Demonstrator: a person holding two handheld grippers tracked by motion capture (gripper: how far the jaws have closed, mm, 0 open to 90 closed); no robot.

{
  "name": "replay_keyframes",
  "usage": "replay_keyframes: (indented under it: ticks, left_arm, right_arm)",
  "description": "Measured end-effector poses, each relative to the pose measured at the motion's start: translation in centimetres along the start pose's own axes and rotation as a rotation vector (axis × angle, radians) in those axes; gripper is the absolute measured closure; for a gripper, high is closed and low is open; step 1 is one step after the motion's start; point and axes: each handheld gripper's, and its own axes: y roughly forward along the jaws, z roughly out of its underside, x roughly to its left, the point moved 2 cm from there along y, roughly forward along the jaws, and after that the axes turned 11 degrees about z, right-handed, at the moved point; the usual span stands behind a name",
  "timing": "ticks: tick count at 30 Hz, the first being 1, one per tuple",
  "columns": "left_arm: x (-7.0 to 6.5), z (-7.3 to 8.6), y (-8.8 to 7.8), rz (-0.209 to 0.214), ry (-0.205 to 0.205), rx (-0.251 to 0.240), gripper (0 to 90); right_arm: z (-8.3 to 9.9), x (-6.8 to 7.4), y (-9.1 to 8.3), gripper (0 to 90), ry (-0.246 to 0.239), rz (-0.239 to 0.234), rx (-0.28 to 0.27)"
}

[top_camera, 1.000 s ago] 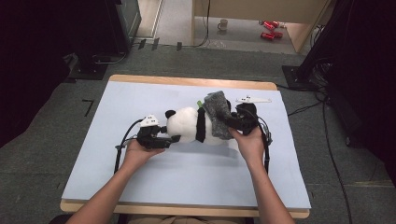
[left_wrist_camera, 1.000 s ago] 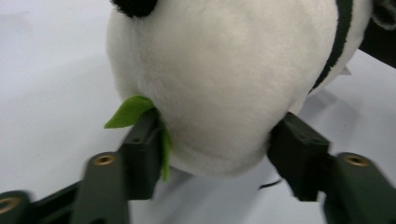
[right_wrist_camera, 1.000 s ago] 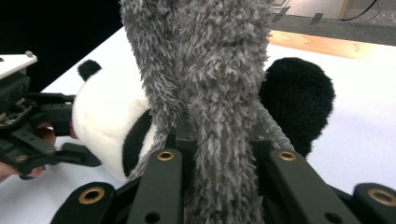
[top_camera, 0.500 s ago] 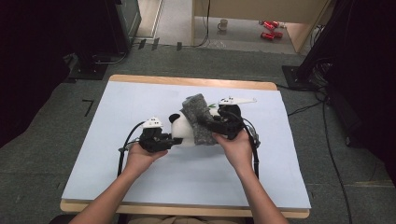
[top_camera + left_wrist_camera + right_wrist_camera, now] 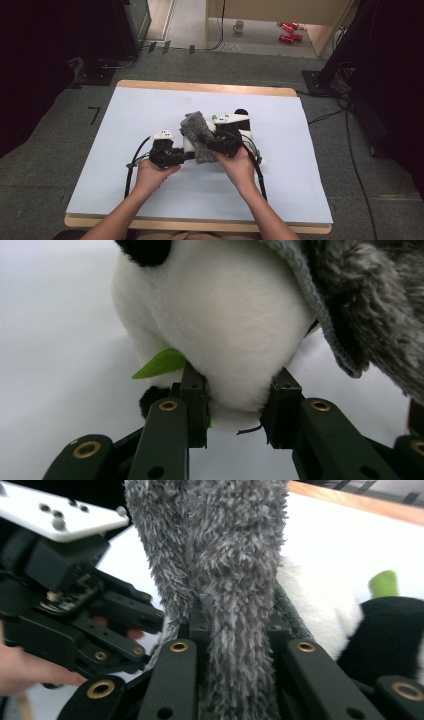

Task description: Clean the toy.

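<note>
Left gripper [image 5: 234, 405]: you had just been closing its jaws, which pinched the white plush of the panda toy [image 5: 215, 325].
Right gripper [image 5: 235, 630]: clamped on the grey fuzzy sock [image 5: 220, 555].
Panda: mid-table on the white sheet [image 5: 100, 165], between your hands.
Risk: I judged the shallow pinch could slip if you tugged the sock hard.
Views: your left gripper view revealed a green felt leaf [image 5: 160, 363]; the high view showed both hands [image 5: 150, 175].

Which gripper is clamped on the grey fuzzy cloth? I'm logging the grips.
The right gripper: its jaws pinch the grey fuzzy cloth, while the left gripper squeezes the panda plush's white body.
</note>
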Motion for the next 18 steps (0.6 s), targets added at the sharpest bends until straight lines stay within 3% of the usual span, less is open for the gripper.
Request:
replay_keyframes:
  ticks: [3,6,10,14,18]
  left_arm:
    - [0.5,0.0,-0.1,-0.025,-0.002,0.010,68.2]
    - [1.2,0.0,-0.3,-0.016,-0.025,0.018,67.9]
    - [1.3,-0.2,-0.3,-0.007,-0.019,0.020,68.0]
    - [1.8,-0.4,-0.5,-0.016,-0.005,0.030,67.8]
    - [2.2,-0.5,-0.7,-0.008,-0.017,0.042,67.9]
  right_arm:
    - [0.1,-0.4,-0.1,75.1,-0.018,0.031,0.008]
    - [0.4,-1.4,-0.3,74.4,-0.018,0.082,0.026]
    - [0.5,-2.9,-0.9,76.6,0.027,0.085,0.037]
    - [0.3,-3.6,-1.5,77.3,0.038,0.094,0.040]
    - [0.2,-4.5,-2.2,77.1,0.053,0.107,0.029]
